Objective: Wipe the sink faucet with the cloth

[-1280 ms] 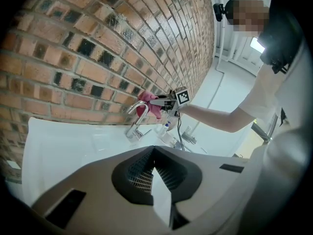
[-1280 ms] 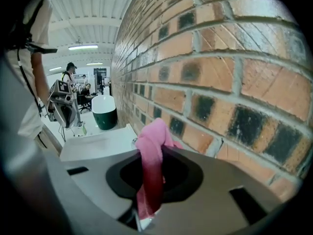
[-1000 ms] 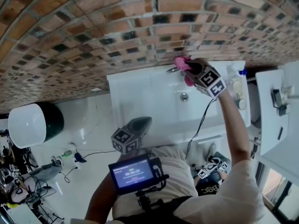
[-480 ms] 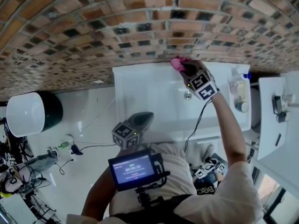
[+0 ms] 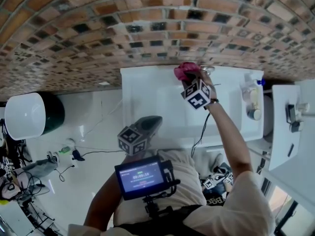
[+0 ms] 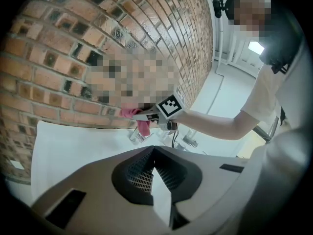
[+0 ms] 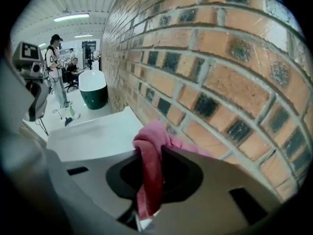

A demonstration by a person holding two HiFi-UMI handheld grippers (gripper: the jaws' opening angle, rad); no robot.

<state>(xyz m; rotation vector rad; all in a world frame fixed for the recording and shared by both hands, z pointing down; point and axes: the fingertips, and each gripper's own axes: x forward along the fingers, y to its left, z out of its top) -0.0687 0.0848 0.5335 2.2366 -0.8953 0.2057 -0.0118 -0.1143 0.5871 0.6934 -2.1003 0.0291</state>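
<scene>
My right gripper (image 5: pixel 189 80) reaches over the back edge of the white sink (image 5: pixel 147 95), shut on a pink cloth (image 5: pixel 183 72). The cloth is pressed close to the brick wall, beside the chrome faucet (image 5: pixel 207 69), which shows just right of it. In the right gripper view the cloth (image 7: pixel 149 165) hangs folded between the jaws and hides the faucet. My left gripper (image 5: pixel 149 125) is held low near the person's body, off the sink, jaws together with nothing in them. From the left gripper view the cloth (image 6: pixel 138 118) shows far off at the wall.
A brick wall (image 5: pixel 147 23) runs behind the sink. Bottles (image 5: pixel 251 96) stand at the sink's right end, with a white counter (image 5: pixel 290 132) beyond. A green and white bathtub (image 5: pixel 30 122) sits at the left. Cables and small items lie on the floor (image 5: pixel 69 156).
My right gripper has slid left along the back of the sink with the cloth, staying against the wall. The left gripper has hardly moved.
</scene>
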